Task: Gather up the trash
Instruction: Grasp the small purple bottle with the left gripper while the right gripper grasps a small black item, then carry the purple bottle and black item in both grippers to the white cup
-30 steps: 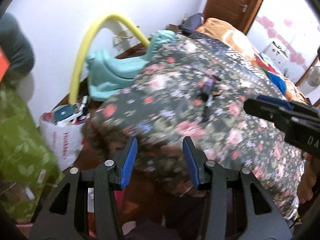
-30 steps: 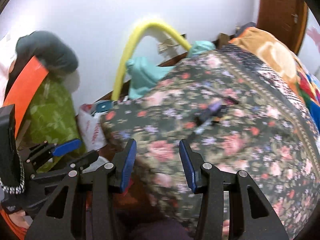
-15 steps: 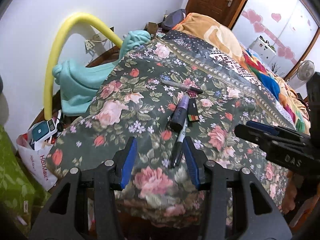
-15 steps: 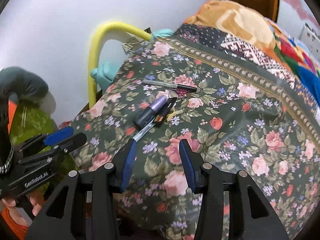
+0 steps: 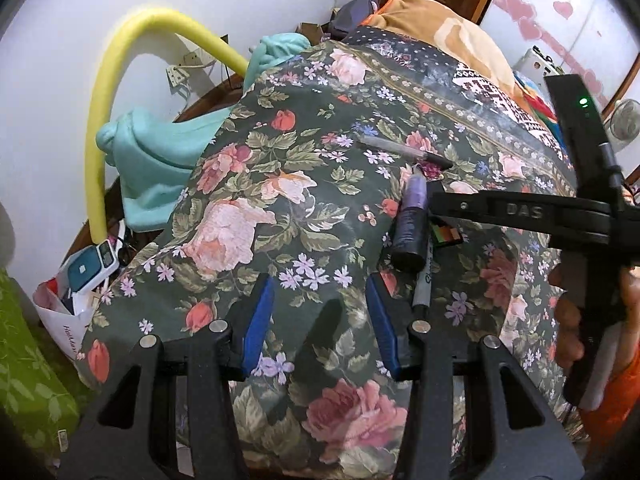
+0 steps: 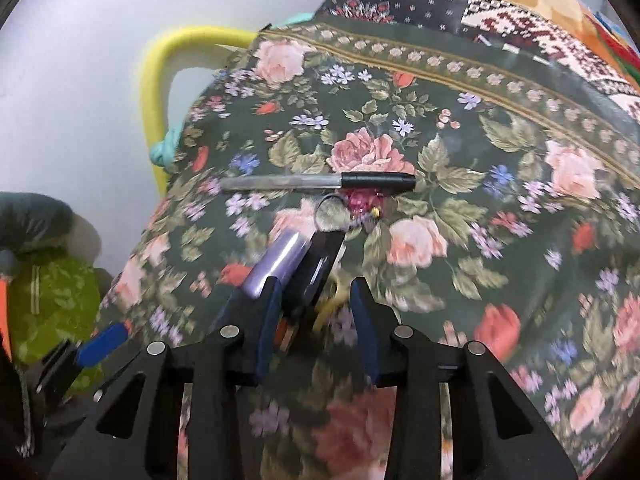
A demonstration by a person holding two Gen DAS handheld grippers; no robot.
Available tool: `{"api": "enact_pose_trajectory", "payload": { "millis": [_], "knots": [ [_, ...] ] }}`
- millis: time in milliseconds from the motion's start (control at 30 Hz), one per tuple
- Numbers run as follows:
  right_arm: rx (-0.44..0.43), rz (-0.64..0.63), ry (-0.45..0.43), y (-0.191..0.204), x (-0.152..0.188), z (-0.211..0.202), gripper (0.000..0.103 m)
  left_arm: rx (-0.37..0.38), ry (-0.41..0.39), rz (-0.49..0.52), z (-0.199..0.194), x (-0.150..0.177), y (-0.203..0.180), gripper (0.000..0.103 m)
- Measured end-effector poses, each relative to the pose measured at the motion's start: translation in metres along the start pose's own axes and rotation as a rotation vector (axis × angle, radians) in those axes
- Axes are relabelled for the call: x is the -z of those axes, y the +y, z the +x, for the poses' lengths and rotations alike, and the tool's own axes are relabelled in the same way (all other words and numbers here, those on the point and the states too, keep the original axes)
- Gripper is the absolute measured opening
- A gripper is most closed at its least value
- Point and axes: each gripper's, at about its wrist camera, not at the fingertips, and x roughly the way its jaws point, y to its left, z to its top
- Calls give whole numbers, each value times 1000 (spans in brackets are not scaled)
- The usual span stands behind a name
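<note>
Small items lie on the floral bedspread [image 5: 248, 216]: a purple tube [image 5: 410, 220], a black-capped marker [image 5: 424, 276] under it, a grey pen [image 5: 404, 154], and a small black packet with red and green stripes [image 5: 444, 234]. My left gripper [image 5: 320, 320] hangs open over bare bedspread, just left of the marker. My right gripper [image 6: 316, 312] is low over the pile. Its jaws are closing, with the black packet [image 6: 316, 268] and a yellow scrap [image 6: 332, 304] between the fingers. The pads do not press on either. The purple tube [image 6: 276, 260] lies against the left finger.
A grey pen [image 6: 320, 182] and a ring on a purple chain [image 6: 334, 208] lie farther up the bed. Beside the bed are a yellow foam tube [image 5: 116, 92], teal cloth [image 5: 160, 160], a white bag [image 5: 72, 300] and a green bundle [image 5: 28, 380]. A hand [image 5: 568, 320] holds the right gripper.
Both grippers have dropped closer to the bedspread and the pile. The right gripper has come over the black packet and its jaws have narrowed. The left jaws keep their width.
</note>
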Motion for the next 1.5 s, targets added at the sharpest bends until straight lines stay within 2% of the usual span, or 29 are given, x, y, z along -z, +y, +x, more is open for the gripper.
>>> {"api": "enact_pose_trajectory", "payload": {
  "millis": [100, 167, 300, 500, 667, 733, 933, 1200, 1267, 1400, 1500],
  "knots": [
    [-6, -20, -8, 2, -2, 2, 23, 28, 6, -10, 4, -4, 1, 47],
    [-2, -48, -8, 5, -1, 3, 13, 48, 9, -7, 5, -6, -2, 47],
    [-16, -78, -26, 13, 0, 0, 8, 63, 16, 22, 9, -13, -15, 47],
    [-8, -104, -73, 5, 13, -30, 8, 79, 15, 79, 17, -23, -36, 47],
    [71, -115, -118, -19, 26, -60, 8, 96, 45, 95, 39, -30, -47, 47],
    [108, -114, -135, -30, 29, -68, 8, 89, 32, 117, 44, -34, -54, 47],
    [167, -89, -133, -47, 30, -64, 8, 24, 7, 220, 57, -43, -74, 47],
    [106, -12, -132, -59, 39, -55, 8, -60, -6, 324, 63, -35, -90, 47],
    [90, 1, -121, -61, 39, -52, 12, -54, 4, 340, 64, -36, -91, 39],
    [99, -15, -120, -58, 39, -49, 12, -51, 38, 360, 71, -44, -95, 31],
    [100, -19, -116, -57, 37, -47, 12, -51, 67, 339, 76, -52, -96, 28]
  ]
}}
